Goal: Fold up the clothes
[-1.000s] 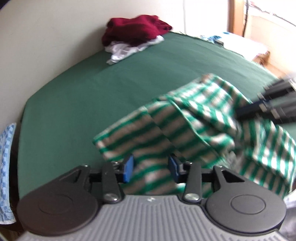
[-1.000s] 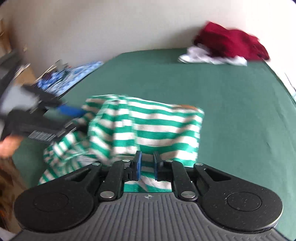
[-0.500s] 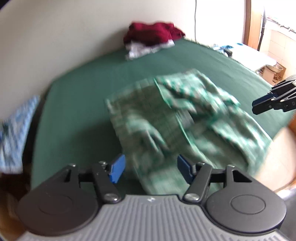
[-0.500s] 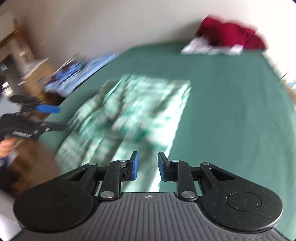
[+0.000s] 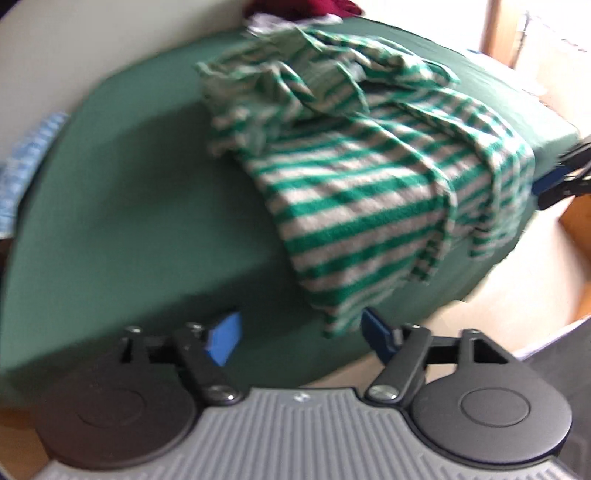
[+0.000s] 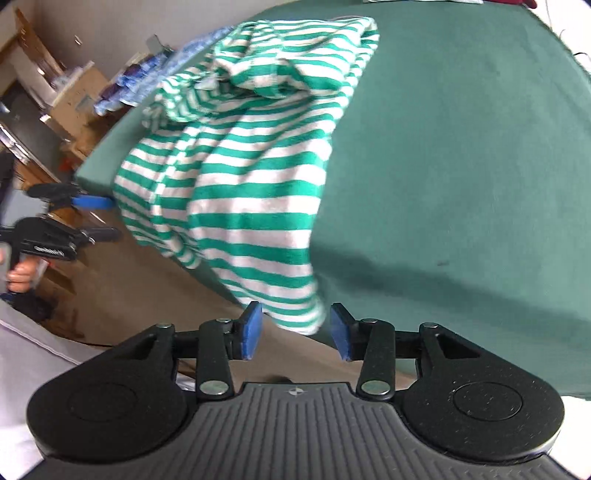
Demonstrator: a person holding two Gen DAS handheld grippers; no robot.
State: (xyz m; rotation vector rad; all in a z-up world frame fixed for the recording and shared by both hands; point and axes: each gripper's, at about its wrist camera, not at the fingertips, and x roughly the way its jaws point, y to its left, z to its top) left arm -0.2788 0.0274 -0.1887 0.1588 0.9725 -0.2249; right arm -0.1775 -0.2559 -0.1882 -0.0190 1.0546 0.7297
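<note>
Daylight, bright; window glare blows out top right of left wrist view. That view's motion-blurred overall, right wrist view sharper. Heavy fisheye bending at edges; soft shadows on green bedsheet (image 6: 461, 166).

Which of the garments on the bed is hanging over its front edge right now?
The green-and-white striped garment: its lower end drapes off the green bed. The dark red garment and the white one lie at the far end by the wall.
</note>
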